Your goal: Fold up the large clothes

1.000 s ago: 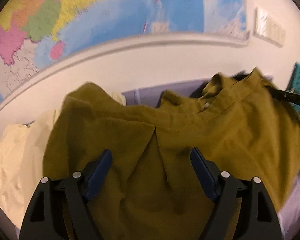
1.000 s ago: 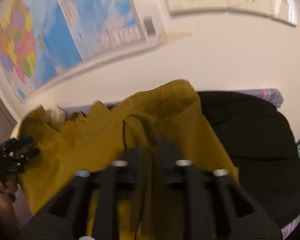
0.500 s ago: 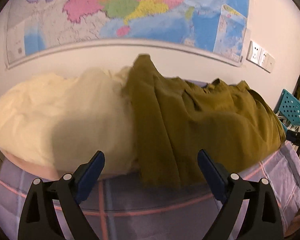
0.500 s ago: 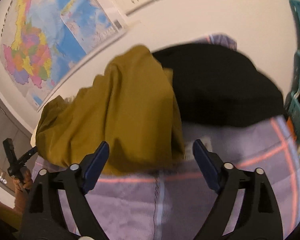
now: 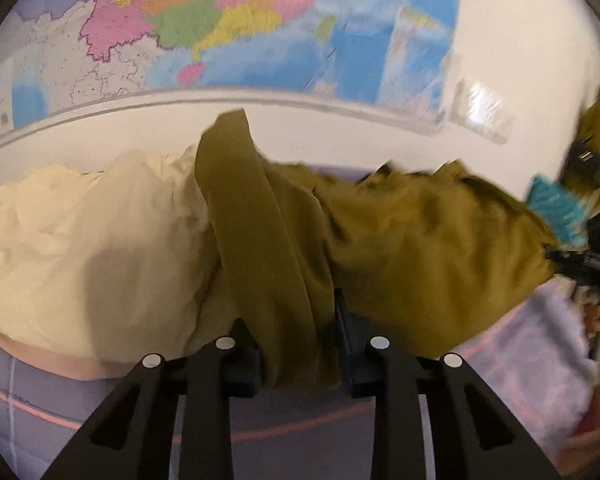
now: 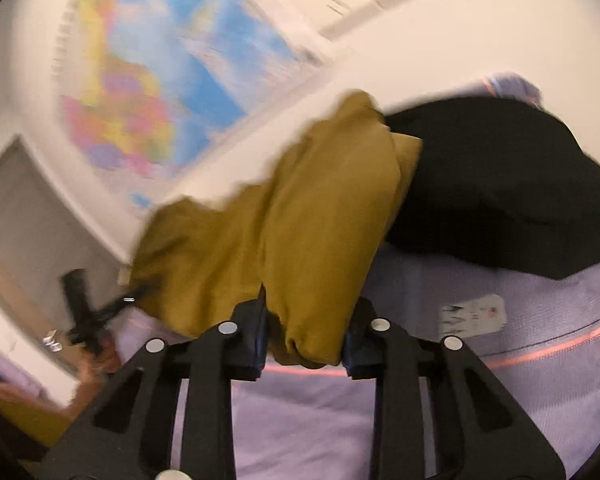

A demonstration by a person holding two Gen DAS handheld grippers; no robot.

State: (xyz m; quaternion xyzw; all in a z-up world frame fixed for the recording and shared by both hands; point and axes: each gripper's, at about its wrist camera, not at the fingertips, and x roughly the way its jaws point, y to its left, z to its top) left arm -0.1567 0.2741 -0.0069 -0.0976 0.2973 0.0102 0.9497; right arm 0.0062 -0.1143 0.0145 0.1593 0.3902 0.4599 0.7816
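Left gripper [image 5: 298,344]: jaws just closed, pinching one end of olive-mustard woven cotton shirt [image 5: 420,248]. Right gripper [image 6: 306,340]: jaws likewise just closed, clamped on opposite end. Shirt: bunched on lilac checked bedcover [image 6: 500,392], long axis spanning gripper to gripper. Both tilted moderately downward.

Olive shirt [image 5: 420,248] — bunched, draped

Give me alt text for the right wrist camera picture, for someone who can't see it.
The right gripper, whose jaws have just been closing, pinches a bunched fold of an olive-yellow cloth garment over a lilac bedsheet with pink lines. A black garment lies to the picture's right of it, and a blurred colourful wall map hangs behind.
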